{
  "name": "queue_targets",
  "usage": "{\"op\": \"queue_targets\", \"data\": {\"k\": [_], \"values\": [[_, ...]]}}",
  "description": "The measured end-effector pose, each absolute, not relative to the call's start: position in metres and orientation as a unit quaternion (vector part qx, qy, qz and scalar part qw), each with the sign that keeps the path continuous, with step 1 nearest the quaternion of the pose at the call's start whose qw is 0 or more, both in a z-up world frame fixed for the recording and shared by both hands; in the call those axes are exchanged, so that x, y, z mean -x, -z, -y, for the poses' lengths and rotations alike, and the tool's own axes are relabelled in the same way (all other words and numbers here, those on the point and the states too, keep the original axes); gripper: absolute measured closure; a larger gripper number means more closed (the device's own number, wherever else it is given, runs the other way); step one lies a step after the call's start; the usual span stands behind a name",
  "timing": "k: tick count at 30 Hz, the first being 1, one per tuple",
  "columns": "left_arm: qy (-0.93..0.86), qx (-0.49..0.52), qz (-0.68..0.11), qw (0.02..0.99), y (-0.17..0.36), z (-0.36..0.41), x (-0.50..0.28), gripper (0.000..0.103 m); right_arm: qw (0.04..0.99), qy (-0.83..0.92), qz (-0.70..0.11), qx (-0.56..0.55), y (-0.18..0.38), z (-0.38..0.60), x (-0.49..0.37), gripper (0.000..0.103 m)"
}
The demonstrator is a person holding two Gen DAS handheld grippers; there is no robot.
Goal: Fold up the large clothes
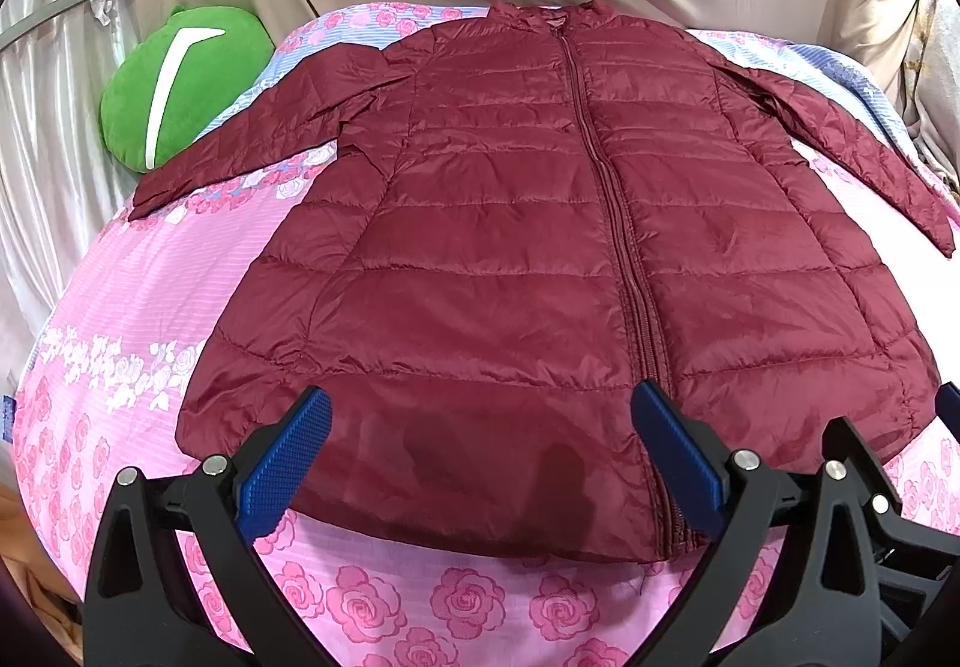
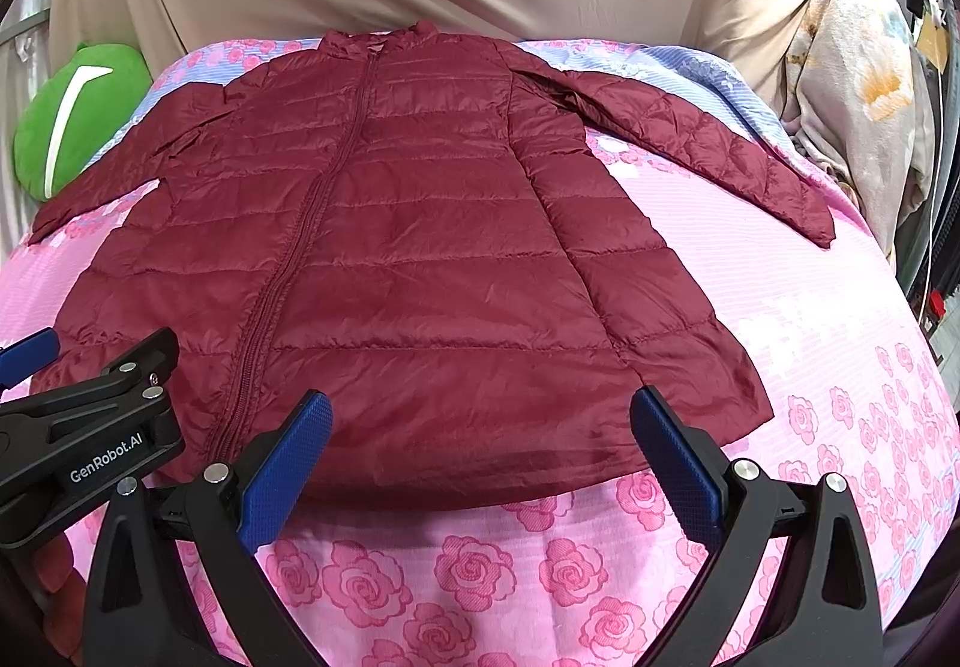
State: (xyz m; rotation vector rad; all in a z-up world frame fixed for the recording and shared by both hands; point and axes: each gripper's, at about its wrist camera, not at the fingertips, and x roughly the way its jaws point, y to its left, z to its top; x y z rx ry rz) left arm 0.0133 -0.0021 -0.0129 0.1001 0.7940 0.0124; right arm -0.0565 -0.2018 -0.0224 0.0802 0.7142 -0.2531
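Maroon quilted nylon makes up the down jacket [image 1: 510, 247], which is laid flat and face up on the rose-printed bedsheet [image 1: 120, 307], zipped shut, collar at the far side and hem nearest the cameras. Both sleeves are spread outward; the left cuff lies just beside a green plush toy [image 1: 180, 84]. The left gripper [image 1: 480, 463] is held with its jaws spread wide above the hem, nothing between them, and the right gripper [image 2: 480, 463] is likewise released above the hem on the other side of the zipper [image 2: 288, 277]. Whether either pad touches the fabric cannot be told from these views.

The jacket is judged light, soft and puffy, with a slick shell likely to slide from a shallow pinch. Trapped air may make folds spring back. A firm hold is best taken at a sleeve cuff or a hem corner, where seams are doubled.
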Motion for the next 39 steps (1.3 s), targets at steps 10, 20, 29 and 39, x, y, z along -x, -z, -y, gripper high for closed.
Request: {"op": "queue_targets", "data": {"k": [10, 20, 29, 39], "values": [[-0.008, -0.051, -0.387, 0.921, 0.014, 0.001, -0.015, 0.006, 0.928, 0.124, -0.349, -0.039, 0.022, 0.202, 0.056, 0.005], [-0.01, -0.051, -0.389, 0.92, 0.017, 0.001, -0.015, 0.006, 0.927, 0.124, -0.351, -0.042, 0.03, 0.201, 0.055, 0.005], [-0.011, -0.053, -0.393, 0.918, 0.019, 0.004, -0.017, 0.006, 0.925, 0.124, -0.356, -0.044, 0.03, 0.202, 0.053, 0.005], [0.0, -0.052, -0.395, 0.917, 0.019, 0.007, -0.024, 0.006, 0.923, 0.116, -0.362, -0.053, 0.033, 0.207, 0.046, 0.005]]}}
